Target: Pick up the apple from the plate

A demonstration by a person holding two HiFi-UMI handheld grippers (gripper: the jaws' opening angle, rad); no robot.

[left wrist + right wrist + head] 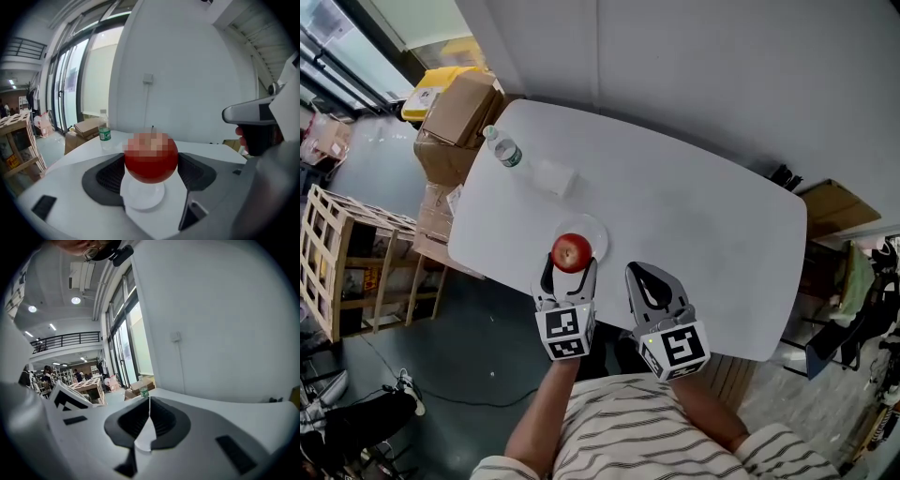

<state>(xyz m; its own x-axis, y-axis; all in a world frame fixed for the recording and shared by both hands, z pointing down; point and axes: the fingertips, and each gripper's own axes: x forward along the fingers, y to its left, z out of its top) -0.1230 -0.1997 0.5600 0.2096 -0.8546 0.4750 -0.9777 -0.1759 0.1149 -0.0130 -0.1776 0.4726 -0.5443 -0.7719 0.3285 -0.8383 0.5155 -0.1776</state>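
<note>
- Head view: the apple (572,251) is red and sits between the two jaws of my left gripper (571,266), which close on it from left and right.
- The apple lies over the near-left edge of the plate (593,232), a small white one near the table's near edge. From here I cannot tell whether apple and plate touch.
- My right gripper (643,272) is just right of the left one, over the near edge of the table (694,225), with its jaws together.
- A bottle (502,149) stands at the table's far-left corner, and a clear cup (555,176) sits between it and the plate.
- Boxes (457,114) are stacked on the floor past the far-left corner, and a wooden crate (345,251) stands further left.
- Left gripper view: both dark pads press the apple (151,161) at its sides, so this gripper is clamped on it.
- The plate (143,196) shows below the apple and nearer to me, between the jaws.
- The bottle (104,131) stands far left on the table (201,149), with the boxes (87,127) beyond it.
- Right gripper view: the right gripper (149,405) has its jaws meeting tip to tip in a thin seam.
- Far beyond the tips I see the bottle (144,392), and the crate (89,385) to the left.
</note>
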